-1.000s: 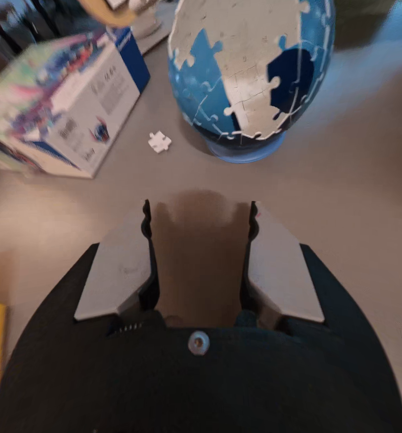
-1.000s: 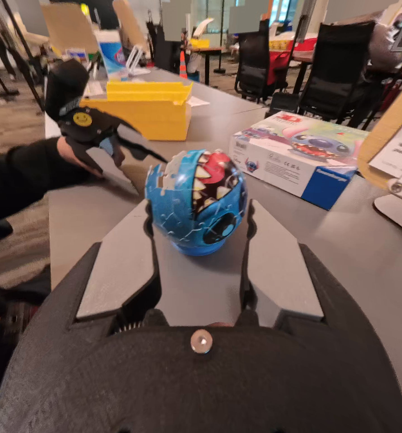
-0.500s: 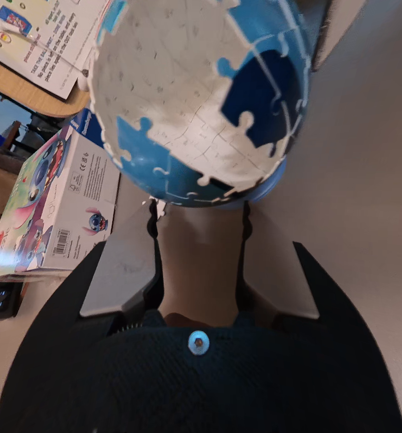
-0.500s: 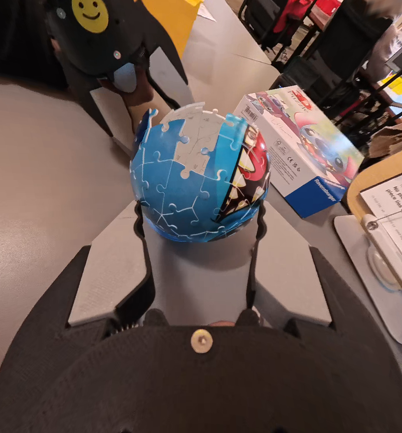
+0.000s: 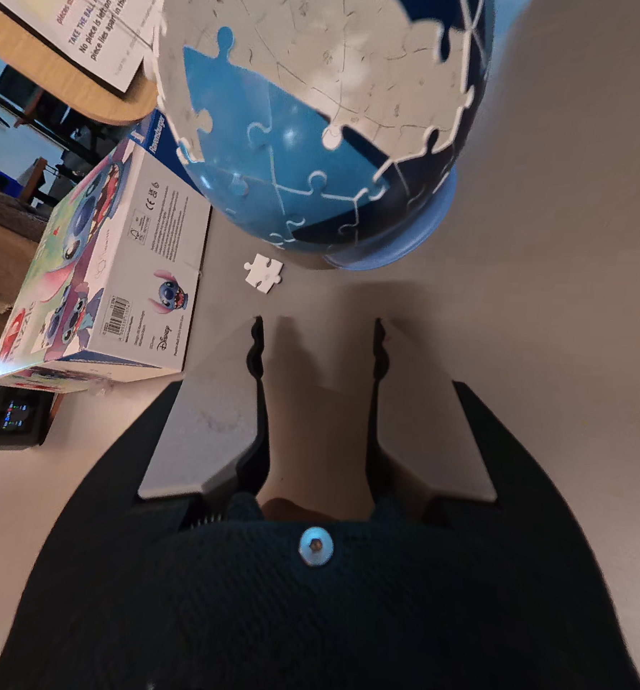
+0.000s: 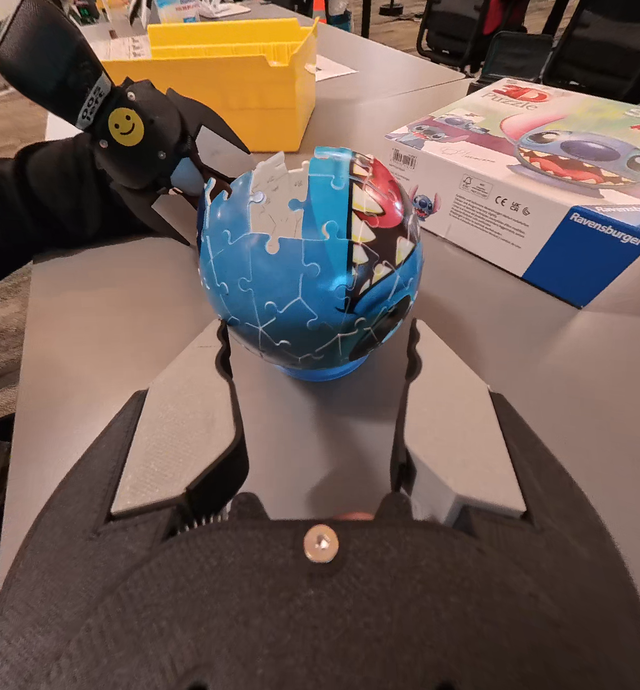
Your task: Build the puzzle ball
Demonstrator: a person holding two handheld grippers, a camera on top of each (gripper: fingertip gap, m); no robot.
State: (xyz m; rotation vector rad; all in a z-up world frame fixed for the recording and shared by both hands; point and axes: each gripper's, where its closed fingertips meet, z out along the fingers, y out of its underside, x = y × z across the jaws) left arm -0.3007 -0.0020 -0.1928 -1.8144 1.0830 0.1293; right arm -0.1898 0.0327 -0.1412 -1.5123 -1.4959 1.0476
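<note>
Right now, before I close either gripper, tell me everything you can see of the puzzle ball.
The puzzle ball is an unfinished glossy sphere of interlocking, plastic-looking pieces: mostly blue, with a toothy red mouth on one side. A gap at the top shows the pieces' white inner faces. It sits upright on a blue ring stand on the grey table. One loose white piece lies beside the base, apart from it. Neither open gripper visibly touches the ball.

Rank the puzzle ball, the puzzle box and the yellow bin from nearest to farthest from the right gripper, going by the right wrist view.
From the right gripper:
1. Puzzle ball, straight ahead, just past the fingertips on its blue stand.
2. Puzzle box, ahead to the right on the table.
3. Yellow bin, far back on the left.
</note>
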